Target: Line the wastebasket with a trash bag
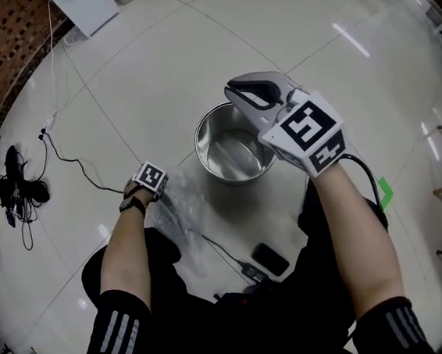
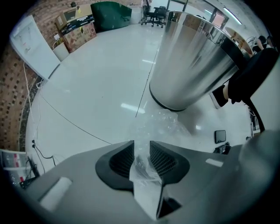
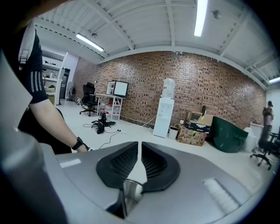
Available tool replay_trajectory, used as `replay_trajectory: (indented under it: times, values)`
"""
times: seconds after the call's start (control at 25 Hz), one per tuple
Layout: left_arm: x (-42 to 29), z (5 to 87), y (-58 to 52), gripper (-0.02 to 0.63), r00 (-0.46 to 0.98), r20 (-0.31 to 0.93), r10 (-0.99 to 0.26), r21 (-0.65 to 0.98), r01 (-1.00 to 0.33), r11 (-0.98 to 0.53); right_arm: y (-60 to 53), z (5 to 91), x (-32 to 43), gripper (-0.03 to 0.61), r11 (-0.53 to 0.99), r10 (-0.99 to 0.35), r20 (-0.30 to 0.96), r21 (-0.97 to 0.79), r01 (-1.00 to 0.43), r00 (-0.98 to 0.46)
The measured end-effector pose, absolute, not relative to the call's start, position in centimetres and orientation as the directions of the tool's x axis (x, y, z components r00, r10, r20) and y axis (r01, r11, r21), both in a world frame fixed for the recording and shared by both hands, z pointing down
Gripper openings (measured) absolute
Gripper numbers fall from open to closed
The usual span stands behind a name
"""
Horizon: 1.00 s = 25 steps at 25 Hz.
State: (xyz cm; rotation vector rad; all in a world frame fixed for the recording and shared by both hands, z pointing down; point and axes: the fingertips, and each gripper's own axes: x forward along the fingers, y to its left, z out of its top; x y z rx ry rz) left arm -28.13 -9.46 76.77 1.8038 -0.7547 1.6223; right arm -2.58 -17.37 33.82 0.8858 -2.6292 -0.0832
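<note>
The left hand-held gripper [image 2: 142,148] points down at the floor [image 1: 155,77] and pinches a bunch of the clear trash bag [image 2: 143,173], which lies crumpled just left of the steel wastebasket [image 1: 235,157]. The film looks light, limp and slippery, so its open hem is probably the best hold. The right hand-held gripper [image 3: 139,151] hovers near the wastebasket's right side, nearly closed and empty.

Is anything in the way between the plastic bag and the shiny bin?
Nothing visible lies on the floor between the trash bag and the wastebasket, and its inside looks empty. The left gripper holds the bag; the right gripper hangs above the rim.
</note>
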Motion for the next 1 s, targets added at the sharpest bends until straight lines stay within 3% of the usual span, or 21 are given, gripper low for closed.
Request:
replay_trajectory:
  times: [0.16, 0.4, 0.6, 1.0]
  values:
    - [-27.7, 75.8, -9.2, -0.004, 0.109, 0.994, -0.016, 0.074, -0.766, -0.638, -17.5, 34.0, -2.2, 0.031, 0.798, -0.598, 0.326, 0.163, -0.579, -0.732]
    - [-27.0, 71.0, -12.2, -0.006, 0.125, 0.983, -0.137, 0.003, -0.748, -0.663, -17.5, 34.0, -1.4, 0.031, 0.789, -0.610, 0.321, 0.159, -0.594, -0.725]
    - [-26.1, 64.9, -17.8, -0.006, 0.126, 0.928, -0.351, -0.180, -0.674, -0.716, -17.4, 33.4, -0.5, 0.031, 0.773, -0.631, 0.305, 0.167, -0.612, -0.713]
    - [-19.6, 52.4, -21.1, -0.006, 0.270, 0.816, -0.511, -0.298, -0.561, -0.772, -17.3, 32.6, 1.3, 0.031, 0.753, -0.655, 0.284, 0.166, -0.637, -0.700]
